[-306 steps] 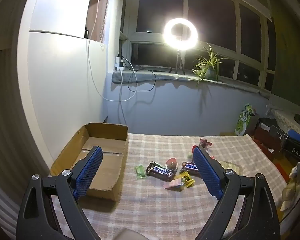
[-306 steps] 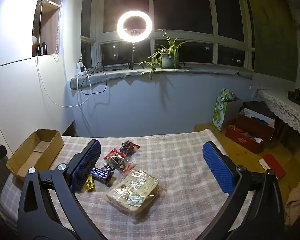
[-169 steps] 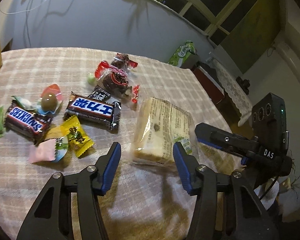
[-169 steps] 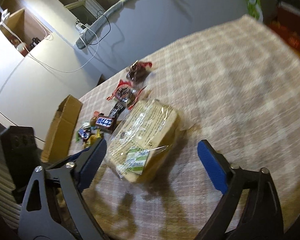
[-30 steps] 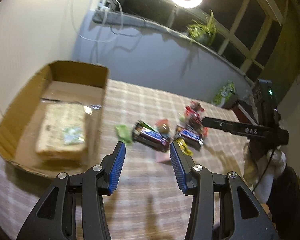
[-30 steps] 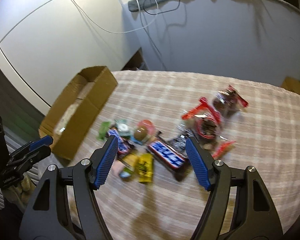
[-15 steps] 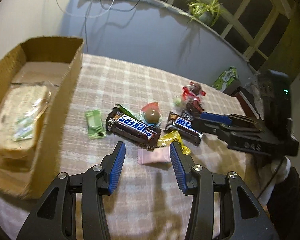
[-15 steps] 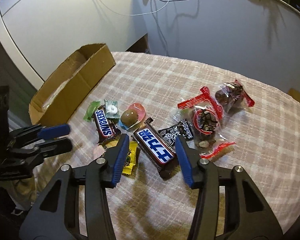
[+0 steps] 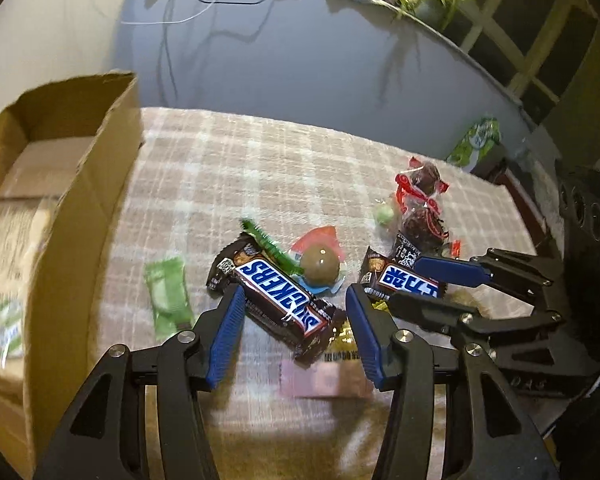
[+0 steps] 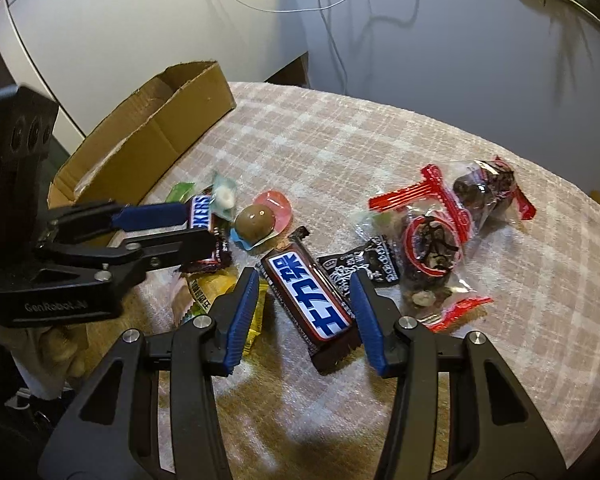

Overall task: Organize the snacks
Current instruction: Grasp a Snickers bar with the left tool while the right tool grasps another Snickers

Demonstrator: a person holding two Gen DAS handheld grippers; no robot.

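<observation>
My left gripper [image 9: 294, 330] is open, its blue pads on either side of a Snickers bar [image 9: 274, 294] lying on the checked cloth. My right gripper [image 10: 304, 312] is open, its pads on either side of a second Snickers bar with Chinese lettering [image 10: 312, 300]. Each gripper shows in the other's view: the right gripper [image 9: 440, 284] and the left gripper [image 10: 172, 224]. A cardboard box [image 9: 84, 184] at the left holds a wrapped bread loaf [image 9: 8, 248]; the box also shows in the right wrist view [image 10: 148, 136].
Loose snacks lie around: a green candy [image 9: 168, 296], a chocolate egg on a pink wrapper [image 10: 260, 216], a yellow packet [image 10: 220, 292], a pink packet [image 9: 324, 378], a black sachet [image 10: 356, 266], and clear red-trimmed bags [image 10: 432, 248]. A wall stands behind the table.
Both grippers have moved down and closer to the snack pile. Each now straddles a Snickers bar. The jaws stay open.
</observation>
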